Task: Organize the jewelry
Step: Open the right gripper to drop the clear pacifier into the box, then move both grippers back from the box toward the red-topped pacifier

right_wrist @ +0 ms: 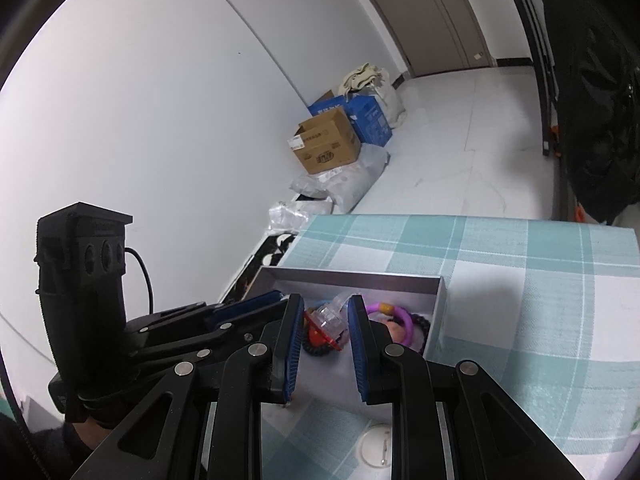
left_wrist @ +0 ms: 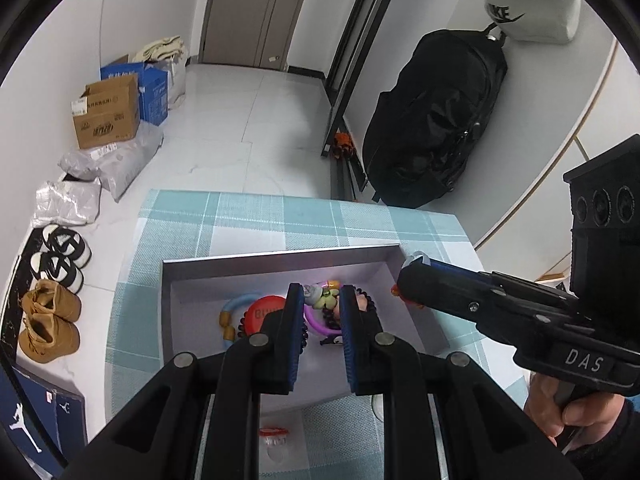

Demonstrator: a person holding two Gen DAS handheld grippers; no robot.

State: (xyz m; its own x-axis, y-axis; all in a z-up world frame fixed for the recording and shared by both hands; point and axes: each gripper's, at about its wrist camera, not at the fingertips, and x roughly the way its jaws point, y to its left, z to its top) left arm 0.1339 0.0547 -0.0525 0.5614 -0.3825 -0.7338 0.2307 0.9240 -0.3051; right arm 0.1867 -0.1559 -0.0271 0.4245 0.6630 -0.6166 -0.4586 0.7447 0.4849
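Two hand-held claws are working over a shallow grey box (left_wrist: 276, 260) of jewelry on a table covered with a teal-and-white checked cloth (left_wrist: 256, 220). The left claw (left_wrist: 320, 296) is hanging over the middle of the box with its blue-padded fingers spread moderately apart and gripping nothing; a small green-and-yellow charm (left_wrist: 325, 295) is lying in the gap below them. The right claw (right_wrist: 322, 312), reaching in from the box's right side, is also parted — between its fingers a clear plastic piece with a red base (right_wrist: 326, 322) is showing, but whether the pads are touching it cannot be told. In the left-wrist view that claw's tips are sitting at the box's right wall, with a bit of clear plastic and orange at their end.

Inside the box are lying a light-blue ring (left_wrist: 236, 312), a red round disc (left_wrist: 266, 314), a purple ring (right_wrist: 400, 320) and a string of dark beads (right_wrist: 422, 326), crowded together toward the middle and right. A clear-and-red item (left_wrist: 273, 436) is resting on the cloth just outside the box's near edge.

Beyond the table, white floor tiles are running to a closed door (left_wrist: 256, 12). Cardboard boxes (left_wrist: 108, 116), a blue carton (left_wrist: 154, 88) and grey parcels (left_wrist: 120, 160) are lining the left wall, with tan boots (left_wrist: 50, 320) nearer — and a black bag (left_wrist: 432, 120) is hanging at the right.
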